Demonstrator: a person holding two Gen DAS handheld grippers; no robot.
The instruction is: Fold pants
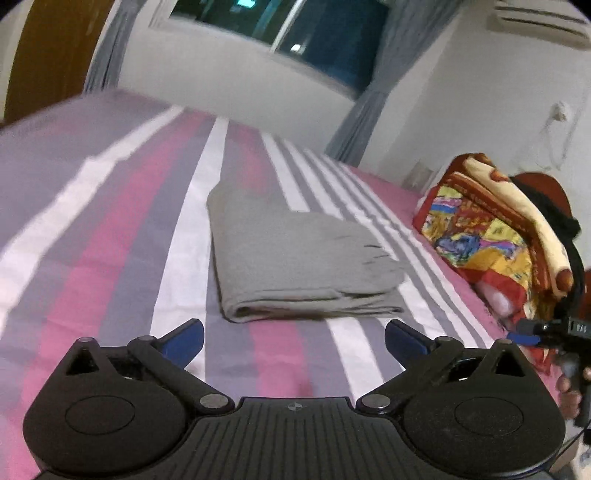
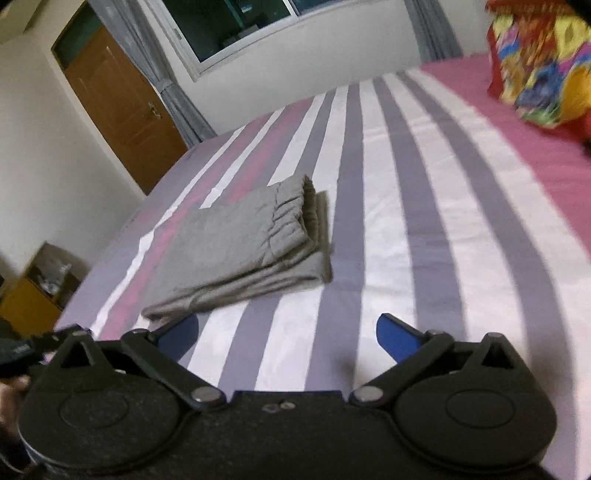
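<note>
I see the grey pants (image 1: pixel 295 258) folded into a flat rectangle; my left gripper (image 1: pixel 293 341) and right gripper (image 2: pixel 288 338) stand spread wide, empty.

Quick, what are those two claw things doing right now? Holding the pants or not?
Left gripper: open, holding nothing; the folded grey pants lie ahead on the bed.
Right gripper: open, empty too, clear of the pants.

window (image 1: pixel 295 33): cut off by top edge, motion-blurred
colourful blanket (image 2: pixel 543 62): cut off at upper right, blurred
cabinet (image 2: pixel 40 291): left edge, contents too blurred to tell
right gripper (image 1: pixel 532 338): right edge of left wrist view, mostly cut off
</note>
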